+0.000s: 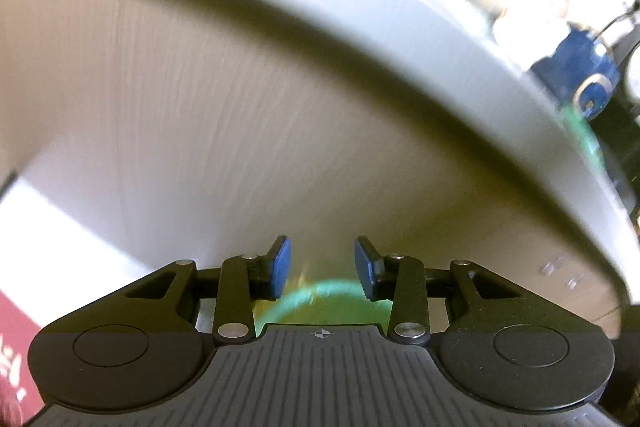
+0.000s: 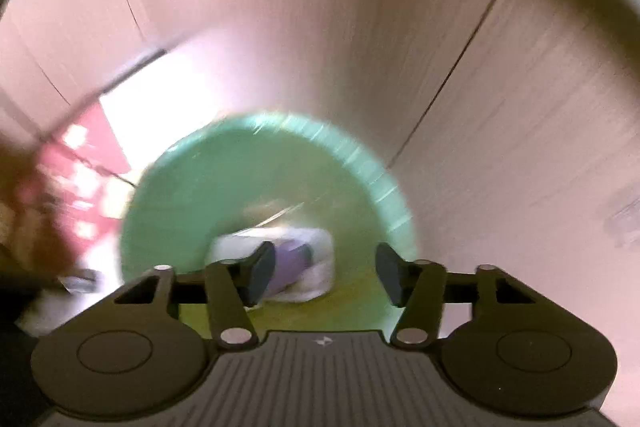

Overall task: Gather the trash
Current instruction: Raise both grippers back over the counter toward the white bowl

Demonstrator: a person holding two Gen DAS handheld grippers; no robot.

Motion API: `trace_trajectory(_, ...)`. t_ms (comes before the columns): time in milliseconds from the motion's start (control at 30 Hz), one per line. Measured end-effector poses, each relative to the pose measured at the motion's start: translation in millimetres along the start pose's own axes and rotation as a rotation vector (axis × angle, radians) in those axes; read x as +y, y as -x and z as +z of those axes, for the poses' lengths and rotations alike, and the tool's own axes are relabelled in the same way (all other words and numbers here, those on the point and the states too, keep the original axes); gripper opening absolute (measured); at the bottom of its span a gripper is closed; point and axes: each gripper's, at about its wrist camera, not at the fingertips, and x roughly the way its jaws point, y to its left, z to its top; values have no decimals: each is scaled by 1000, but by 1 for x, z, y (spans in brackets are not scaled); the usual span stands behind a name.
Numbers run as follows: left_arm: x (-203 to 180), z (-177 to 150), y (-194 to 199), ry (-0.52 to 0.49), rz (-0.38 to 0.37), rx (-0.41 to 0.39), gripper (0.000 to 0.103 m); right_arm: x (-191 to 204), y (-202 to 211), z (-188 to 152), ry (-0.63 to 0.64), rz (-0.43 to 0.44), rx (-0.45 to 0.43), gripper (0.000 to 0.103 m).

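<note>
Looking down past your right gripper (image 2: pixel 324 275), its 2 fingers spread and empty, you have the white-and-purple trash (image 2: pixel 296 267) in the green bin (image 2: pixel 224 195) at 12 o'clock, while your left gripper (image 1: pixel 322 269) gapes empty too.

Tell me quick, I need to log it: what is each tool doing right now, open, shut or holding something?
Left tool: open, nothing between its pads.
Right tool: open, holding nothing; the white and purple trash lies below in the green bin.
</note>
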Motion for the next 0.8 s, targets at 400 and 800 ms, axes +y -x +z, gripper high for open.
trace_trajectory(400,-114,85,37,-231,-246,-144,39,-75,123,25,-17,-357,-307,39)
trace_trajectory(800,-240,124,-51,-362,-279,-49,39,-224,109,46,-342,-509,-391,39)
